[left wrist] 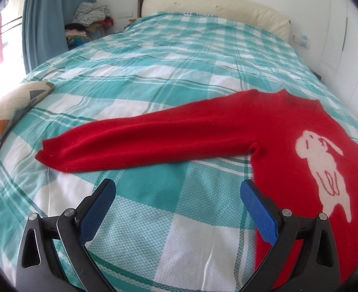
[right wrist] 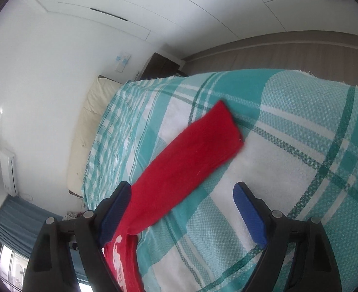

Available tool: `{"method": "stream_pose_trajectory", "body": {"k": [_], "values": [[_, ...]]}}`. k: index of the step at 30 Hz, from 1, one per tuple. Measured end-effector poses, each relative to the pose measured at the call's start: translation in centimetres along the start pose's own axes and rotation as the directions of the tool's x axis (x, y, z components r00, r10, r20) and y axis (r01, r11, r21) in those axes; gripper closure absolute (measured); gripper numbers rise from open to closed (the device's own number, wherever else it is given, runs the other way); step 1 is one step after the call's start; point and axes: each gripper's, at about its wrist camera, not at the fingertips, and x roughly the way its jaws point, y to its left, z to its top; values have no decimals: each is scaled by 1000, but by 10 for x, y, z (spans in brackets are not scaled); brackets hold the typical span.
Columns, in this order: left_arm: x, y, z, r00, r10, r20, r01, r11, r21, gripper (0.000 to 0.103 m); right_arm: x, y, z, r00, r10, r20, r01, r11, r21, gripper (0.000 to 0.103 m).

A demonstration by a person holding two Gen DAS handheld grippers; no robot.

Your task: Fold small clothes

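Observation:
A small red sweater (left wrist: 288,136) with a white rabbit figure (left wrist: 325,168) lies flat on the bed. Its left sleeve (left wrist: 142,143) stretches out to the left. My left gripper (left wrist: 177,187) is open and empty, hovering just in front of that sleeve, its right finger (left wrist: 259,209) over the sweater's side edge. In the right wrist view the other sleeve (right wrist: 188,160) lies stretched out ahead. My right gripper (right wrist: 181,189) is open and empty above the sleeve's near part, with the sweater body (right wrist: 123,262) at the lower left.
The bed has a teal and white checked cover (left wrist: 154,73) and a cream headboard (left wrist: 215,2). A patterned pillow (left wrist: 11,107) lies at the left edge. A clothes pile (left wrist: 89,22) and blue curtain (left wrist: 42,19) stand beyond. The bed's edge (right wrist: 276,71) shows in the right wrist view.

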Motion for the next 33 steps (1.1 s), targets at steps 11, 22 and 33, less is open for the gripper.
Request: {"method": "stream_pose_trajectory", "body": {"k": [11, 22, 33], "values": [[8, -1, -3, 999, 31, -23, -31, 1000, 6, 1, 56, -13, 33, 994, -104, 34, 103, 994, 19, 78], [-4, 7, 4, 999, 31, 13, -30, 999, -19, 1, 38, 145, 22, 993, -24, 118, 70, 915, -398, 99], [-13, 26, 10, 999, 50, 20, -49, 997, -52, 1, 112, 382, -189, 963, 129, -237, -269, 541, -797, 99]]}}
